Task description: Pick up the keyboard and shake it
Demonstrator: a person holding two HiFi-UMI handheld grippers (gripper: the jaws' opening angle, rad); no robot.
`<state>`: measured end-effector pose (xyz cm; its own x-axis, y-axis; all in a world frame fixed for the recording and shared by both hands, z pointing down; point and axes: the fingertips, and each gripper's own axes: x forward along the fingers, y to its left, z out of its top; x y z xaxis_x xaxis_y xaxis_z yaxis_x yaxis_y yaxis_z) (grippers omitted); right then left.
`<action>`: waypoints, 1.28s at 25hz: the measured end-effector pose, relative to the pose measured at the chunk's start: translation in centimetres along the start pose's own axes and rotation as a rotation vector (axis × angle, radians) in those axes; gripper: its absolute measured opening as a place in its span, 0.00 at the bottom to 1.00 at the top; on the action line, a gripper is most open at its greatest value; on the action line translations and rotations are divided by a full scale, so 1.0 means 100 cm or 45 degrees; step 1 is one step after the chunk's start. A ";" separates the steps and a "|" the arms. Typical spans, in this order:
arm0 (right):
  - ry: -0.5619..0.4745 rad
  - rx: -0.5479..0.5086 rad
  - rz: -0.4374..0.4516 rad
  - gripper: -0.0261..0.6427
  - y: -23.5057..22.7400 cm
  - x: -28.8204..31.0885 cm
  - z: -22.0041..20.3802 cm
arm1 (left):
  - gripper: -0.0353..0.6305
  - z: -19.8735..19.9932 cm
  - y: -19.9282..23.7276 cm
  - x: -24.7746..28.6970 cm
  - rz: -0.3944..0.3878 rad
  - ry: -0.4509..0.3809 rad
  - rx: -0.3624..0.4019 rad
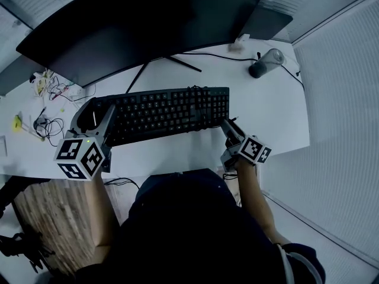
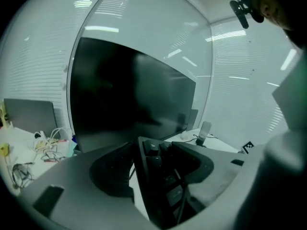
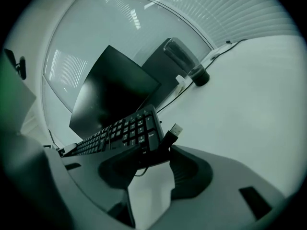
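The black keyboard (image 1: 160, 112) stretches across the white desk (image 1: 269, 120) in front of the monitor. My left gripper (image 1: 102, 117) holds its left end and my right gripper (image 1: 228, 126) its right near corner. Seen from the left gripper (image 2: 154, 163), the keyboard (image 2: 158, 178) stands edge-on between the jaws, pads against both faces. From the right gripper (image 3: 153, 164), the keyboard (image 3: 122, 134) corner sits between the pads above the desk, and a loose USB plug (image 3: 176, 128) sticks up beside it. Both grippers are shut on the keyboard.
A large dark monitor (image 1: 148, 16) stands close behind the keyboard on a thin stand. A dark cylinder (image 1: 266, 61) with a cable sits at the back right. Tangled cables and small items (image 1: 50, 93) lie at the far left. The person's body fills the near edge.
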<state>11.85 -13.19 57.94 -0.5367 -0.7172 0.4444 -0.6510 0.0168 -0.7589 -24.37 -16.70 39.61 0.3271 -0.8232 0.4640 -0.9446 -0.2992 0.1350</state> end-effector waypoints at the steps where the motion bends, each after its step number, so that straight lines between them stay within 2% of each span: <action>1: 0.001 -0.025 -0.028 0.34 -0.005 -0.005 0.005 | 0.45 -0.009 -0.001 0.006 -0.010 0.003 -0.041; 4: 0.003 -0.127 -0.156 0.34 -0.011 -0.022 0.024 | 0.45 -0.041 0.002 0.028 -0.072 0.014 -0.203; 9: 0.002 -0.368 -0.381 0.34 0.005 -0.046 0.049 | 0.45 -0.102 0.016 0.058 -0.211 0.062 -0.530; 11: 0.010 -0.431 -0.422 0.34 0.005 -0.050 0.053 | 0.45 -0.126 0.013 0.064 -0.231 0.095 -0.616; 13: 0.025 -0.460 -0.444 0.34 0.001 -0.052 0.051 | 0.45 -0.145 0.010 0.065 -0.227 0.132 -0.662; 21: 0.138 -0.392 -0.433 0.34 -0.040 -0.039 -0.001 | 0.45 -0.203 0.014 0.053 -0.162 0.229 -0.693; 26: 0.150 -0.355 -0.407 0.34 -0.056 -0.027 -0.026 | 0.45 -0.219 0.022 0.055 -0.151 0.234 -0.647; 32: 0.119 -0.368 -0.396 0.34 -0.067 -0.020 -0.035 | 0.45 -0.220 0.028 0.068 -0.179 0.183 -0.555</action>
<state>15.46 -9.43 63.81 -0.3290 -0.6534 0.6818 -0.9058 0.0142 -0.4235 -25.39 -12.51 62.36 0.4742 -0.7049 0.5275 -0.8252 -0.1471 0.5454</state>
